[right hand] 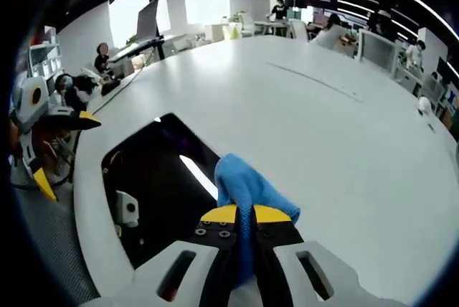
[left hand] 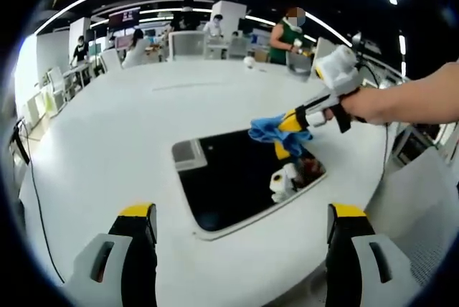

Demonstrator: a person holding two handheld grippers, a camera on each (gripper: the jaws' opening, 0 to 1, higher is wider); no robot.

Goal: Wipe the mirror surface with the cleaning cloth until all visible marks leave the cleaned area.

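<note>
We're in the wiping step — cloth on the glass, no stroke finished as far as we can judge.

Left to right in the left gripper view: the left gripper [left hand: 242, 232] hangs over the near table edge, jaws spread wide, holding nothing. Just ahead lies the mirror [left hand: 229, 178], a dark glossy rounded rectangle with a thin pale rim, flat on the matte white table [left hand: 129, 106]. At its far right corner the right gripper [left hand: 290, 135] presses the cloth [left hand: 269, 131] onto the glass, a hand [left hand: 373, 102] behind it.

In the right gripper view the mirror [right hand: 154, 185] sits left, reflecting a ceiling light strip and gripper parts. The cloth [right hand: 247, 185] is blue, soft and nubbly, bunched into a wad — the right gripper [right hand: 244, 215] has its yellow-tipped jaws closed on it, the wad resting at the mirror's edge where it meets the table [right hand: 323, 120].

Marks on the glass: we can't make any out, reflections mask them.

Next move likely calls for sweeping the wad left across the dark surface with even downward pressure, overlapping passes, keeping the mirror from sliding.
</note>
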